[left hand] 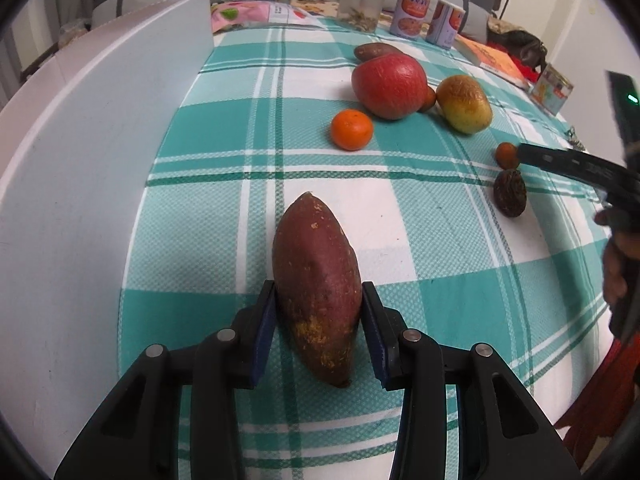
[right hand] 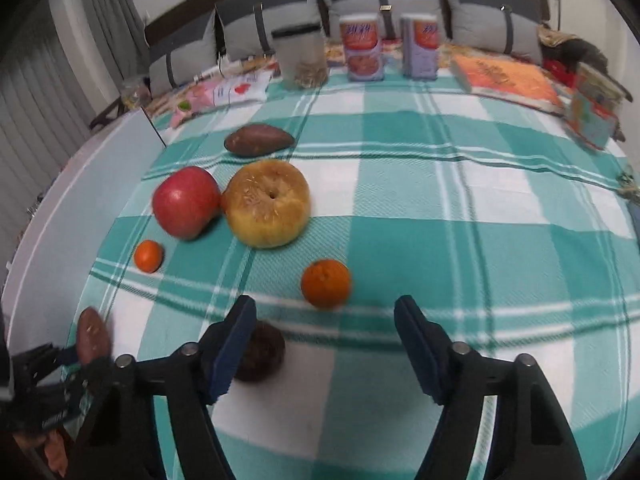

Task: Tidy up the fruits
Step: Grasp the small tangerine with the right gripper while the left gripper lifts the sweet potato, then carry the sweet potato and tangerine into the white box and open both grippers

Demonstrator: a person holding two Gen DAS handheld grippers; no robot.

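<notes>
My left gripper (left hand: 318,287) is shut on a reddish-purple sweet potato (left hand: 316,276), its blue pads pressing both flanks; the same tuber (right hand: 93,338) shows at the lower left of the right wrist view. My right gripper (right hand: 325,305) is open above the checked cloth. A small orange (right hand: 326,283) lies just beyond its tips. A dark wrinkled fruit (right hand: 262,354) sits against the inside of its left finger, partly hidden. Further off lie a red apple (left hand: 390,86), a yellow fruit (left hand: 464,104), a tangerine (left hand: 352,129) and a second sweet potato (left hand: 372,51).
A white board (left hand: 80,160) borders the teal checked tablecloth (left hand: 420,240) on the left. At the back stand a clear jar (right hand: 302,58), two cans (right hand: 362,48) and an orange book (right hand: 508,78). A hand (left hand: 616,264) holds the right gripper at the frame's right edge.
</notes>
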